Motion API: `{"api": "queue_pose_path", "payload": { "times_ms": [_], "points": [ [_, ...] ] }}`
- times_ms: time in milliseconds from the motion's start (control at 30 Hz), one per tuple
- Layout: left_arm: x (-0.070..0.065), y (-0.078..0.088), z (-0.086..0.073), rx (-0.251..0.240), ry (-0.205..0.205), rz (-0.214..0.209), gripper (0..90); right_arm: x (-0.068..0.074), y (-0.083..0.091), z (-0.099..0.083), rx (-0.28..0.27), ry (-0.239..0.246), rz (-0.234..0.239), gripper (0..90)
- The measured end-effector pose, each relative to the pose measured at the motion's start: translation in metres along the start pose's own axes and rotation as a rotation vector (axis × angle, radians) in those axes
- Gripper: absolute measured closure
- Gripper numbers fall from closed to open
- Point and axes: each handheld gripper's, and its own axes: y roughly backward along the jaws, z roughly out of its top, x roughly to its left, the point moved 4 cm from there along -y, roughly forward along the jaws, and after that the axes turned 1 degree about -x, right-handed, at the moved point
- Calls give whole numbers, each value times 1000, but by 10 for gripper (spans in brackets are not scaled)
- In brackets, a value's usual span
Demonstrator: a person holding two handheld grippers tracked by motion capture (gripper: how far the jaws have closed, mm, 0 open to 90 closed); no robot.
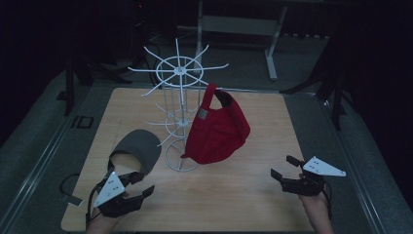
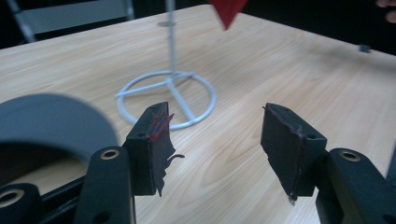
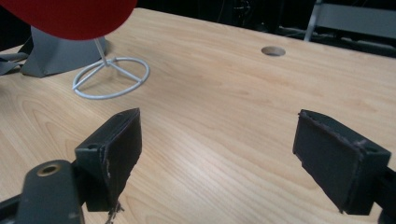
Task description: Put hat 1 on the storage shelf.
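Two caps: grey cap point(image 1: 138, 148) lies at one o'clock, nearest the left tongs point(image 1: 139, 186) (both tongs gape empty; right tongs point(image 1: 283, 168) well apart).

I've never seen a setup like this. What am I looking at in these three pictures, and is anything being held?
A person sits at a wooden table with a hand-held two-jaw gripper in each hand. The high view looks down from above: the left gripper is at lower left, the right gripper at lower right. The other two pictures come from cameras riding on each gripper, looking along its black jaws.

On the table stands a white wire rack with a red cap hanging on it. A grey cap lies beside the rack's base, just ahead of the left gripper.

Both grippers are open with nothing between their jaws, so nothing is held.
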Motion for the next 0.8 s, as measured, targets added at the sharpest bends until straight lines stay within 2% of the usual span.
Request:
{"api": "queue_pose_path", "payload": {
  "times_ms": [233, 400, 567, 667, 733, 800],
  "points": [
    [18, 19, -15, 15, 41, 104, 433, -4, -4, -12, 21, -16, -1, 156],
    [40, 34, -31, 48, 107, 212, 432, -8, -5, -22, 36, -18, -19, 156],
    [55, 41, -47, 96, 141, 308, 352, -11, -5, -30, 59, -10, -44, 156],
    [62, 42, -57, 139, 154, 335, 294, -13, -4, -35, 72, -9, -48, 156],
    [69, 41, -65, 162, 179, 352, 294, -15, -4, -36, 76, -15, -51, 156],
    [71, 41, -66, 169, 187, 357, 293, -17, -2, -37, 78, -15, -54, 156]
  ]
}}
